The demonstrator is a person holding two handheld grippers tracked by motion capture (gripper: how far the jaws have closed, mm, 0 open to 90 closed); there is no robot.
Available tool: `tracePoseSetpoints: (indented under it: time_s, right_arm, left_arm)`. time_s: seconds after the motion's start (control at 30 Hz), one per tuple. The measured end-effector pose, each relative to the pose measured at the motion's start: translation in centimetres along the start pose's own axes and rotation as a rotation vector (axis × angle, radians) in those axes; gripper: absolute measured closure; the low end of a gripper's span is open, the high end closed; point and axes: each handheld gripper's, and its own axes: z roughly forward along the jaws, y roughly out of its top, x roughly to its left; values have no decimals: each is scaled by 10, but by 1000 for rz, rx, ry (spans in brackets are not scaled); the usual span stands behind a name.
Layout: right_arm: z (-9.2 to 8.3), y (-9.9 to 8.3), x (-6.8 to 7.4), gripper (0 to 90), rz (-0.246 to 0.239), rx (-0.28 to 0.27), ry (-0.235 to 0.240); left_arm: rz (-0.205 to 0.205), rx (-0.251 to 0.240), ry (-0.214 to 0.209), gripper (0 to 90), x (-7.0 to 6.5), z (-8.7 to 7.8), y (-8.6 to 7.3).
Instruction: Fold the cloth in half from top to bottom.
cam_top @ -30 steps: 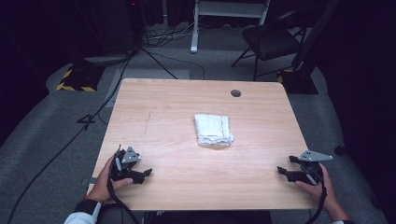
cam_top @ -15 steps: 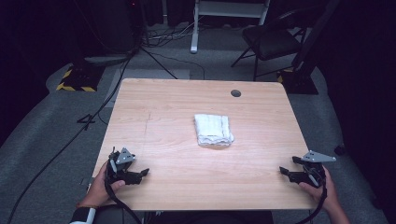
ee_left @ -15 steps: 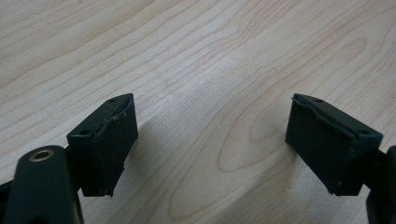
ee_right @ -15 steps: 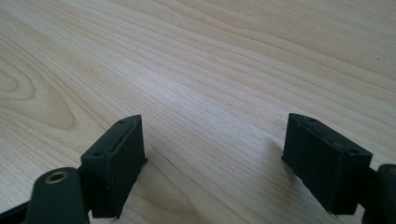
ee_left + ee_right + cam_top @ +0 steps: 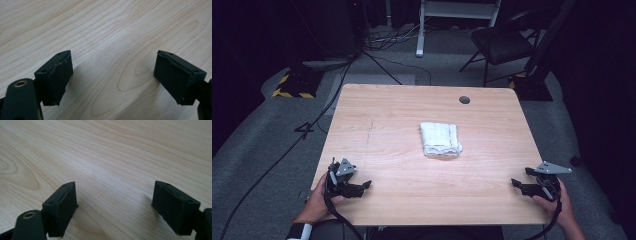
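Observation:
A folded white cloth (image 5: 440, 140) lies flat near the middle of the wooden table (image 5: 402, 120). My left gripper (image 5: 366, 185) rests at the table's front left corner, held by a hand, its jaws pointing right. In the left gripper view its jaws stand wide apart over bare wood, the left gripper (image 5: 112, 80) open and holding nothing. My right gripper (image 5: 515, 183) sits at the front right corner, jaws pointing left toward the table's middle. The right gripper (image 5: 113, 206) is open too, with only wood grain between its pads. Both are well short of the cloth.
A round cable hole (image 5: 464, 100) marks the table's far right part. Beyond the table stand a black chair (image 5: 504, 42), a white stand base (image 5: 419, 50) and cables on the grey floor. A yellow-and-black striped block (image 5: 292, 90) lies at the far left.
The left hand and gripper drew back slightly toward the front edge. The right gripper edged a little to the right. The cloth has not moved.

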Motion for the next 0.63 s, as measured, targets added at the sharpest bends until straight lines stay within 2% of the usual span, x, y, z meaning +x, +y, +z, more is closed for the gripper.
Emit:
tracePoseSetpoints:
  time_s: [0.63]
  right_arm:
    - [0, 0, 0, 200, 0, 0, 0]
  left_arm:
    - [-5, 2, -5, 146, 0, 1, 0]
